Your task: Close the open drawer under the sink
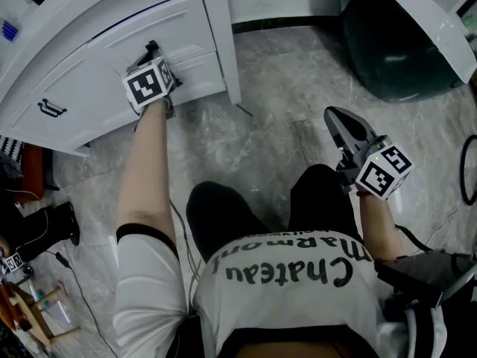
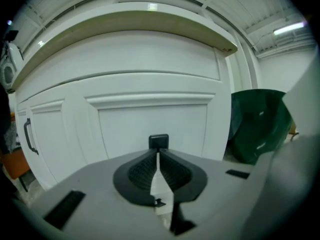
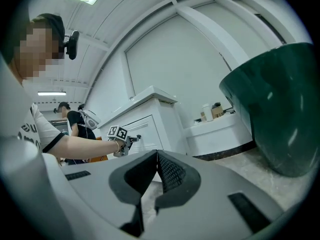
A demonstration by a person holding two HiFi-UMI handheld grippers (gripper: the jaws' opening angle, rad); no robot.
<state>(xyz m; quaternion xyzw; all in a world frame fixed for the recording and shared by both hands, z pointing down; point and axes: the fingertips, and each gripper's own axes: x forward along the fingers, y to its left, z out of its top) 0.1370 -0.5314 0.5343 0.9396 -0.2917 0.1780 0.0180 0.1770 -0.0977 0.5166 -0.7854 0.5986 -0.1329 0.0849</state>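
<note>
- Left claw: pressed together, empty; drawer handle dead ahead at its tips; I'd push from here.
- Right claw: pressed together, well apart.

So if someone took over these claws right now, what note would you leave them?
Left claw: shut, tips at the black handle of the white drawer; a pinch on it isn't clear.
Right claw: shut, empty, held away over the floor.
Done: drawer front looks about flush with the cabinet.
To do: confirm it is fully in, then back away.
</note>
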